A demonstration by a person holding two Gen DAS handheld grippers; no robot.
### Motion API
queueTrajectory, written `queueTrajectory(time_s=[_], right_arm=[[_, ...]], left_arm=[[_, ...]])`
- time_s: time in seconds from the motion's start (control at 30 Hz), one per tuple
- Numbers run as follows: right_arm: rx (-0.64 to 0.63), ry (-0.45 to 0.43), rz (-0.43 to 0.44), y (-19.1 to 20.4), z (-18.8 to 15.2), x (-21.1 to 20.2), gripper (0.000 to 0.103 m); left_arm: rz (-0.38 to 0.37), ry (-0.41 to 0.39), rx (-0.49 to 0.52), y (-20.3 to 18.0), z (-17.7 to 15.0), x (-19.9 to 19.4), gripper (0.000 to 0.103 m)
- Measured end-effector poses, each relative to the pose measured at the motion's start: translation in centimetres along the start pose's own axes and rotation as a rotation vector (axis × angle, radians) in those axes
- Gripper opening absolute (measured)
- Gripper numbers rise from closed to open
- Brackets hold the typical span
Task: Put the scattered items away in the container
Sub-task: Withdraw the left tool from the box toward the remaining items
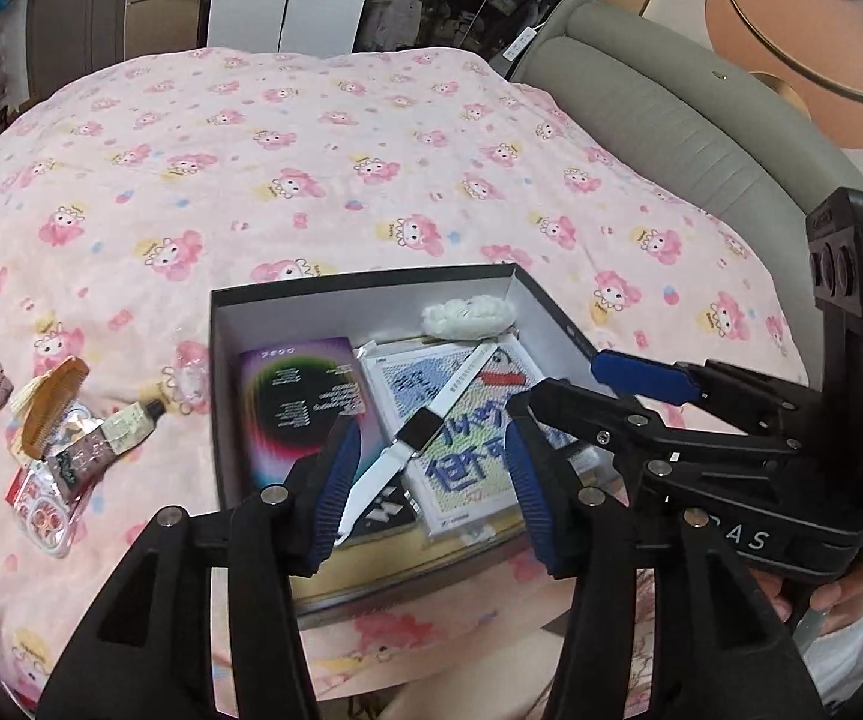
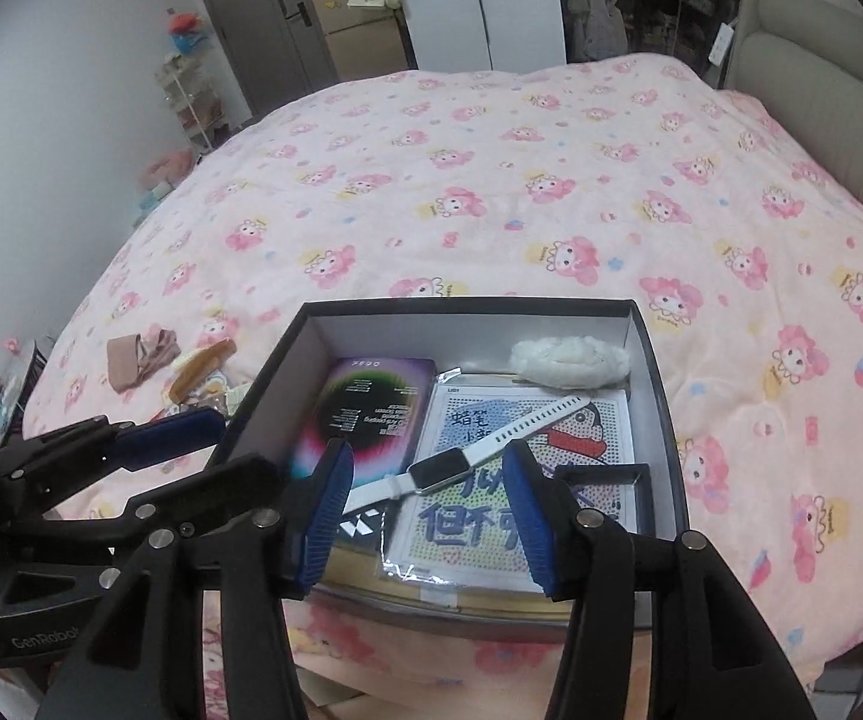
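Above the box (image 1: 527,285) at lower centre, my left hand-held gripper (image 1: 431,480) and right hand-held gripper (image 2: 428,498) hang open, empty; the watch (image 1: 425,432) lies inside. Next I'd fetch the comb (image 1: 50,405) at left.

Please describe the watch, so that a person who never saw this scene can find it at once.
On the pink cartoon-print bedspread stands an open dark box with white inner walls. Inside it, the smartwatch lies diagonally across a bead-art sheet, right of a purple booklet. It alone has a dark square screen and a white strap with holes.
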State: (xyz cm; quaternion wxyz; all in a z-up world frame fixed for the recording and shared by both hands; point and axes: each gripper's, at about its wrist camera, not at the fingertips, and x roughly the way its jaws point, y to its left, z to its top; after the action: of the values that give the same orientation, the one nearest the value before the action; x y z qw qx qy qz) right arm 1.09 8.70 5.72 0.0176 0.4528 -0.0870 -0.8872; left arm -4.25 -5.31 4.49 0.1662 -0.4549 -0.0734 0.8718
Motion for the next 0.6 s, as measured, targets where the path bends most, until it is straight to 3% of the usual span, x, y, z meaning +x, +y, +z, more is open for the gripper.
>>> queueTrajectory(time_s=[0.3,0.6], right_arm=[[-0.075,-0.001,0.026,3.3,-0.6,0.1,0.055],[-0.138,0.031,0.071,7.5,-0.8,1.8,0.055]], left_arm=[[0.018,-0.029,-0.026,2.3,-1.9,-2.6,0.053],[0.047,-0.048,-0.09,6.4,-4.0,-4.4,0.055]])
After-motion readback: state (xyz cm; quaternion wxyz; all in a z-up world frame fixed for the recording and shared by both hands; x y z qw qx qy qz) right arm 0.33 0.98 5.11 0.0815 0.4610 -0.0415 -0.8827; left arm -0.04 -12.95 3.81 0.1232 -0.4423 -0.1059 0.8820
